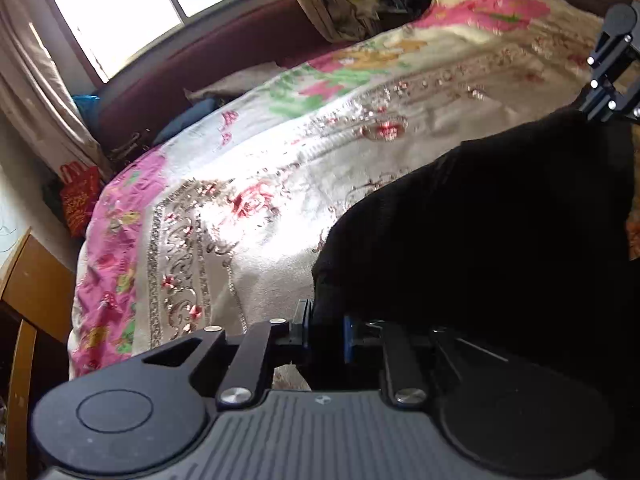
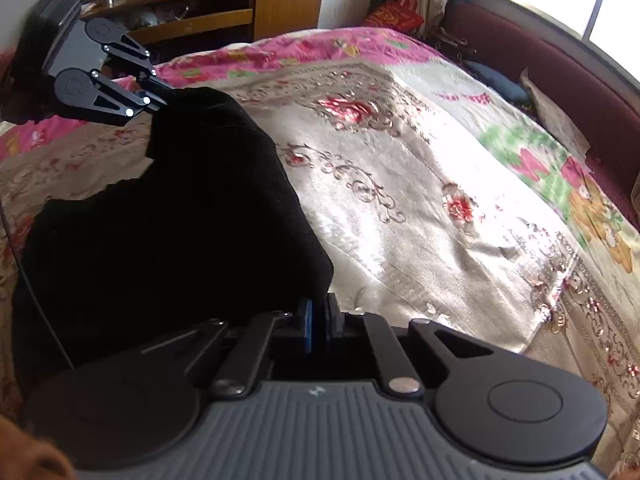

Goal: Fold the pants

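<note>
Pants (image 1: 480,232), black and thick, are pinched at one edge between the blue-padded fingers (image 1: 307,320) of the left gripper (image 1: 326,330), which have closed down on a fold of the cloth. The right gripper (image 2: 320,326) has its fingers (image 2: 306,324) nearly together on another edge of the same garment (image 2: 168,220). Both grips seem to lift the fabric off the bed (image 2: 440,184), so that it hangs between them as a raised sheet; likely this lets one half be carried over the other. Beneath lies a floral bedspread (image 1: 248,208), brightly sunlit from the window (image 1: 132,4).
</note>
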Demonstrator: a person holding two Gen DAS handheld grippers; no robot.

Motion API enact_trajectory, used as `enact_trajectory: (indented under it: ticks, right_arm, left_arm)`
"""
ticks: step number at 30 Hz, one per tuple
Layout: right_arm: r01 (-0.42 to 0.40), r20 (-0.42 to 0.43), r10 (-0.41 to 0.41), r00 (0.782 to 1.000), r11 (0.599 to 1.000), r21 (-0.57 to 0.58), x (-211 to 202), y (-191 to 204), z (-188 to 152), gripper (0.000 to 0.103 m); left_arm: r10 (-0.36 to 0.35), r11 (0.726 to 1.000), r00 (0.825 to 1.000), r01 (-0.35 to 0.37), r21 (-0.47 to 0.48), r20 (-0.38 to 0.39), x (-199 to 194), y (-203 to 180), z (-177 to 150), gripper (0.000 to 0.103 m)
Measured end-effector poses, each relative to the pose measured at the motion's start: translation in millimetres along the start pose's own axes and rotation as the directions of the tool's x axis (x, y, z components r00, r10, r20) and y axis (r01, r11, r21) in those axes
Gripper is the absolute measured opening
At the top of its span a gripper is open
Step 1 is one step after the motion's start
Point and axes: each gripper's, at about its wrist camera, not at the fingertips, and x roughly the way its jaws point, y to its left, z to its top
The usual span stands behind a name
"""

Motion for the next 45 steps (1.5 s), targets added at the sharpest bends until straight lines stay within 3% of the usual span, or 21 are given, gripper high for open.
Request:
enact_trajectory:
  ticks: [3,6,9,12,14,17,19,20,21,22,24,27,34,36,38,43,45]
  right_arm:
    - [0.007,0.002,-0.006,1.000,0.992,-0.125,-42.9,62.6,-28.6,0.006]
    - [-0.099,-0.098,0.084,0.992,0.983,-0.155,-36.9,119.7,-69.9,0.007]
    - [-0.204,-0.202,0.184,0.962,0.975,-0.085,-3.2,155.0,-104.1,0.003]
    - [-0.218,-0.210,0.198,0.958,0.973,-0.079,4.7,177.0,-111.6,0.003]
    - [-0.223,-0.205,0.202,0.958,0.971,-0.088,1.9,181.2,-110.7,0.003]
    - [-0.152,-0.147,0.125,0.981,0.970,-0.192,-11.5,188.7,-105.2,0.005]
    - [-0.113,-0.087,0.094,0.992,0.959,-0.260,-15.9,193.7,-97.6,0.015]
    - [-0.114,-0.081,0.094,0.992,0.949,-0.295,-13.4,197.0,-92.9,0.027]
    - [-0.125,-0.070,0.107,0.992,0.935,-0.331,-9.0,200.3,-90.0,0.040]
    - [-0.133,-0.055,0.122,0.991,0.926,-0.353,-4.9,203.5,-86.8,0.043]
    - [-0.141,-0.050,0.132,0.990,0.906,-0.400,6.5,211.9,-81.7,0.043]
    - [-0.141,-0.039,0.138,0.990,0.890,-0.435,23.7,222.7,-83.5,0.044]
    - [-0.149,-0.053,0.140,0.989,0.892,-0.426,56.9,238.6,-88.1,0.044]
    - [-0.146,-0.049,0.139,0.989,0.898,-0.414,61.7,240.4,-86.4,0.044]
    - [-0.153,-0.035,0.152,0.988,0.899,-0.410,62.4,242.2,-84.3,0.044]
    - [-0.160,0.014,0.183,0.983,0.893,-0.420,63.6,251.4,-83.1,0.045]
    - [-0.148,0.046,0.184,0.982,0.895,-0.422,66.3,256.1,-79.5,0.049]
  left_arm:
    - [0.011,0.998,0.999,-0.009,-0.066,0.034,-57.4,-17.9,-31.2,0.033]
    - [0.024,0.996,0.997,-0.030,-0.085,-0.075,-78.1,-52.1,-82.7,0.033]
    - [0.023,0.996,0.974,-0.043,-0.083,-0.226,-66.8,-89.2,-135.3,0.033]
    - [0.047,0.995,0.963,-0.069,-0.076,-0.265,-68.9,-118.1,-163.8,0.030]
    - [0.047,0.990,0.965,-0.080,-0.120,-0.258,-73.1,-120.0,-168.7,0.027]
    - [0.075,0.979,0.968,-0.117,-0.165,-0.239,-79.0,-113.5,-166.8,0.027]
    - [0.096,0.973,0.973,-0.135,-0.185,-0.209,-87.9,-109.2,-162.4,0.027]
    - [0.097,0.973,0.976,-0.134,-0.187,-0.194,-92.8,-108.6,-159.5,0.029]
    - [0.086,0.975,0.979,-0.120,-0.186,-0.183,-99.2,-110.1,-156.3,0.034]
    - [0.068,0.977,0.983,-0.100,-0.187,-0.173,-103.3,-111.0,-152.9,0.039]
    - [0.030,0.978,0.990,-0.057,-0.202,-0.135,-108.3,-112.4,-146.4,0.068]
    - [-0.007,0.979,0.992,-0.018,-0.204,-0.124,-99.5,-117.0,-144.4,0.083]
    - [0.012,0.951,0.986,-0.063,-0.304,-0.167,-64.4,-106.7,-157.1,0.081]
    - [0.009,0.963,0.983,-0.058,-0.262,-0.185,-57.6,-110.6,-156.7,0.071]
    - [0.007,0.978,0.981,-0.048,-0.205,-0.195,-60.7,-117.9,-155.7,0.068]
    - [-0.020,0.963,0.979,-0.035,-0.268,-0.201,-65.9,-108.1,-159.9,0.069]
    - [0.010,0.978,0.979,-0.052,-0.201,-0.205,-61.3,-115.0,-160.0,0.080]
